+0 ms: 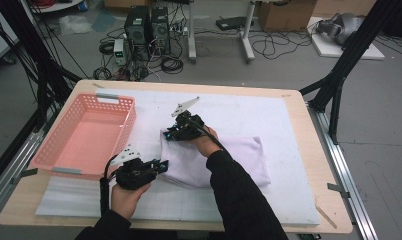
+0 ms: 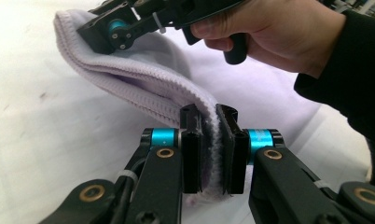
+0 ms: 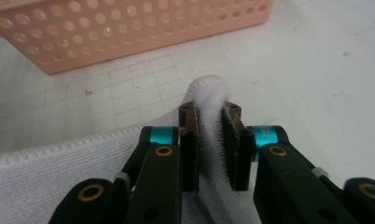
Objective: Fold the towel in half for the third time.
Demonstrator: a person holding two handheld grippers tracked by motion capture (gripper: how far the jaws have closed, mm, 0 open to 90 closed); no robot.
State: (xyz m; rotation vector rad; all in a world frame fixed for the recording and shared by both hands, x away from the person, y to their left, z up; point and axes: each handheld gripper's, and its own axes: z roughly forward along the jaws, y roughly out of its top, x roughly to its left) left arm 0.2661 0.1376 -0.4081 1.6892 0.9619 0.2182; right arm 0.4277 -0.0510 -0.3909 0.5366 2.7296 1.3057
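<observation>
While both pairs of jaws pinch folded edges of the lavender towel (image 1: 224, 160), the left gripper (image 1: 161, 166) grips its corner at seven o'clock and the right gripper (image 1: 170, 134) clamps the corner at eleven o'clock. That towel lies folded at the middle of the white mat (image 1: 289, 125). At nine o'clock stands the pink basket (image 1: 54, 150).

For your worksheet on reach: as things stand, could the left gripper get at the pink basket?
Probably not yet: the left gripper is shut on the folded towel, though the pink basket sits close beside it, nothing between.
</observation>
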